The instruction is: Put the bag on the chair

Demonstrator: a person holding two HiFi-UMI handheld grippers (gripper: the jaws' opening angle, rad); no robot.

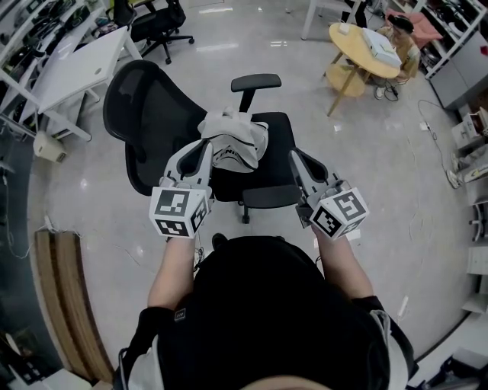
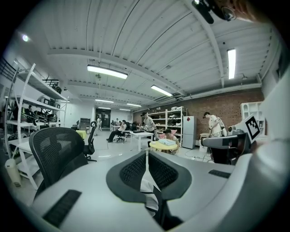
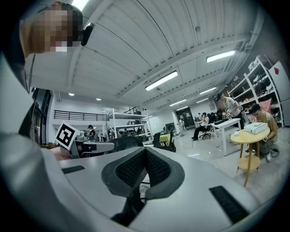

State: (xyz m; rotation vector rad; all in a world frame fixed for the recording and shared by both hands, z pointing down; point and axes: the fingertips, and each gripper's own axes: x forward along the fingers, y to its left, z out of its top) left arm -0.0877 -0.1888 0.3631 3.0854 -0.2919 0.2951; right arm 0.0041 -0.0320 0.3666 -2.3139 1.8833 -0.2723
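A black mesh office chair [image 1: 141, 114] stands in front of me on the shiny floor. A white and grey bag [image 1: 236, 141] lies bunched on its seat [image 1: 278, 137]. My left gripper [image 1: 204, 146] is at the bag's left side. In the left gripper view its jaws [image 2: 146, 154] are shut on a strip of the bag's white, black-striped fabric [image 2: 147, 190]. My right gripper [image 1: 293, 156] is over the seat's right edge, a little apart from the bag. The right gripper view shows its pads [image 3: 145, 152] pressed together, with dark seat and a bit of white below them.
A round yellow table [image 1: 362, 46] with a seated person stands at the far right. A white desk [image 1: 84, 65] and another black chair [image 1: 160, 23] are at the far left. Shelving lines both sides. Wooden boards [image 1: 65, 297] lie on the floor at my left.
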